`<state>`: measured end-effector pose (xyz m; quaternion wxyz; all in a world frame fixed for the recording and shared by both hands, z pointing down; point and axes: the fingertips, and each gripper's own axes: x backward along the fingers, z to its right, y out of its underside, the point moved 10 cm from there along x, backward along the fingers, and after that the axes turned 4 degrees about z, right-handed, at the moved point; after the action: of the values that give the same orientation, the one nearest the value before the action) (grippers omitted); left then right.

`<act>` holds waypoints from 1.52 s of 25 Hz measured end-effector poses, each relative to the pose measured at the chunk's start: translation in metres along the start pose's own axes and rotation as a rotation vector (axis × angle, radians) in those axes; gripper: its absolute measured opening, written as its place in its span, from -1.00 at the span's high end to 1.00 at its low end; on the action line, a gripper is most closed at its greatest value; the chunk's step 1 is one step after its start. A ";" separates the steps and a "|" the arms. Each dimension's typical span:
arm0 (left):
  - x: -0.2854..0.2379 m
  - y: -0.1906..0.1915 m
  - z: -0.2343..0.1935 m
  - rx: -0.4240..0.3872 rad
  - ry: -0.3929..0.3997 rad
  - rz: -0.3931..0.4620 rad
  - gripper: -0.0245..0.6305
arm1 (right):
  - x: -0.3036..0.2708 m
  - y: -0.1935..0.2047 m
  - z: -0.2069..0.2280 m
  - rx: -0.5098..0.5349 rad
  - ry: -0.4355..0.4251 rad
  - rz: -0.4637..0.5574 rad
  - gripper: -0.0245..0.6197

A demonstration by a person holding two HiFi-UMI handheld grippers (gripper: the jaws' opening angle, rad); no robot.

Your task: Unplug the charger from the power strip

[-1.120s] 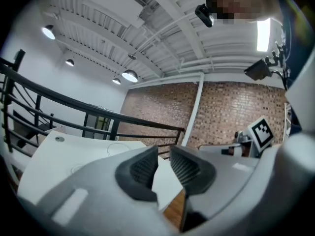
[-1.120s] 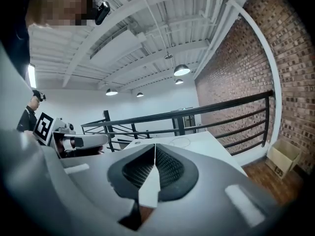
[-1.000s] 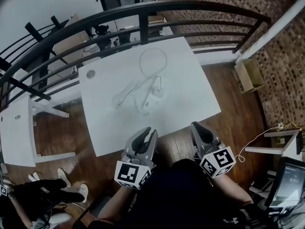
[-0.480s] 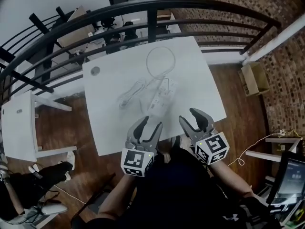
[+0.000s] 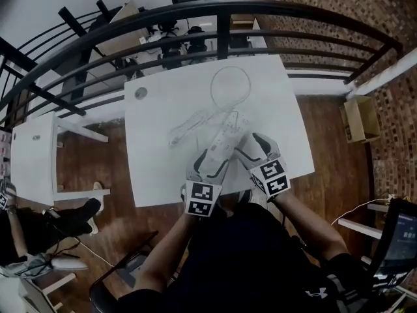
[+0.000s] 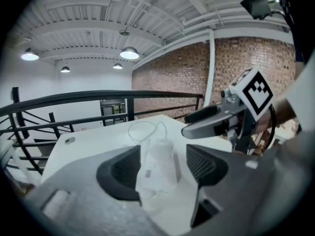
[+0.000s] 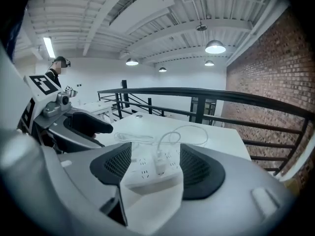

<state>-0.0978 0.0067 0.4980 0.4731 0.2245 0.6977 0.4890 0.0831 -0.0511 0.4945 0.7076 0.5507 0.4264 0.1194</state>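
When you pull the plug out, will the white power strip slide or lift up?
Probably: the power strip looks like light plastic lying loose on the smooth table, so it may lift with the charger. The thin cable lies in loops, likely floppy.

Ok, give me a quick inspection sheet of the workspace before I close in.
Surface: white table.
Job's things: power strip lying flat; charger plugged into it.
Clutter: small round disc near the table's far left corner.
Grippers: left gripper and right gripper open, jaws have just been opening; the strip's near end shows between each pair, not gripped.
Cables: charger lead loops beyond the strip; bundled cord lies left of it.
Surroundings: black railing, brick wall, wood floor, cardboard box.
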 end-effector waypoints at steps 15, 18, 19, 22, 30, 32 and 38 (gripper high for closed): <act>-0.080 0.059 0.000 -0.080 -0.002 -0.199 0.04 | -0.081 0.022 -0.005 0.134 -0.053 -0.126 0.08; -0.087 0.062 0.002 -0.089 0.012 -0.206 0.07 | -0.086 0.025 -0.004 0.140 -0.047 -0.136 0.12; -0.088 0.063 0.002 -0.094 0.015 -0.207 0.07 | -0.087 0.026 -0.004 0.134 -0.047 -0.138 0.14; -0.091 0.064 0.001 -0.093 0.013 -0.205 0.11 | -0.092 0.029 -0.004 0.130 -0.050 -0.148 0.16; -0.093 0.067 0.002 -0.084 0.035 -0.175 0.19 | -0.097 0.034 -0.001 0.135 -0.064 -0.183 0.27; -0.092 0.067 0.001 -0.076 0.040 -0.172 0.19 | -0.098 0.035 -0.002 0.137 -0.067 -0.186 0.32; -0.090 0.069 -0.002 -0.067 0.051 -0.158 0.19 | -0.098 0.033 -0.003 0.164 -0.069 -0.191 0.44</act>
<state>-0.0692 -0.0351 0.5995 0.4993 0.1401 0.7084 0.4788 0.0310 -0.0991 0.5698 0.6825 0.5676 0.4605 -0.0028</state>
